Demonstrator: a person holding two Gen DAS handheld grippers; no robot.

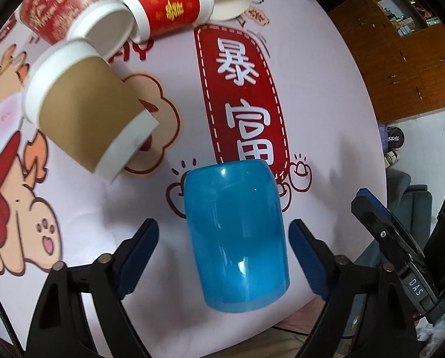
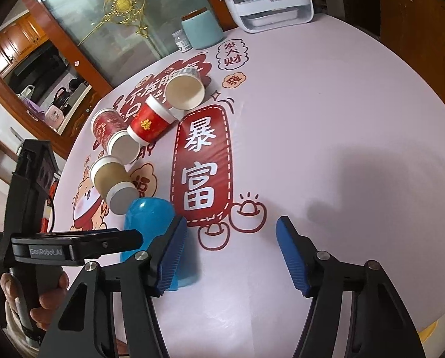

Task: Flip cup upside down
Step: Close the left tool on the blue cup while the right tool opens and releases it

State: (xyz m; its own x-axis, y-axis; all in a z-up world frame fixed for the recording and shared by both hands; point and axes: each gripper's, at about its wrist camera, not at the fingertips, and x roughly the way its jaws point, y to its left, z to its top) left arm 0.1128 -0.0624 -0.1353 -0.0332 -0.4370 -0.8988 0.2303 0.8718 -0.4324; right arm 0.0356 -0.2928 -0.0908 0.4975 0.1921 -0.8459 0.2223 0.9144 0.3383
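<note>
A glossy blue cup (image 1: 237, 232) stands on the table with its rounded closed end up, near the front edge. My left gripper (image 1: 224, 256) is open, its blue pads on either side of the cup with gaps on both sides. The cup also shows in the right wrist view (image 2: 150, 223), just left of my right gripper (image 2: 231, 256), which is open and empty over the tablecloth. The right gripper shows at the right edge of the left wrist view (image 1: 401, 247).
Several paper cups lie on their sides behind: a brown one (image 1: 88, 119), two red ones (image 1: 168, 6) (image 1: 61, 9), and a pale one (image 2: 185, 89). A teal canister (image 2: 203, 28) and white appliance (image 2: 270, 0) stand at the far edge. The tablecloth (image 2: 327, 119) is printed.
</note>
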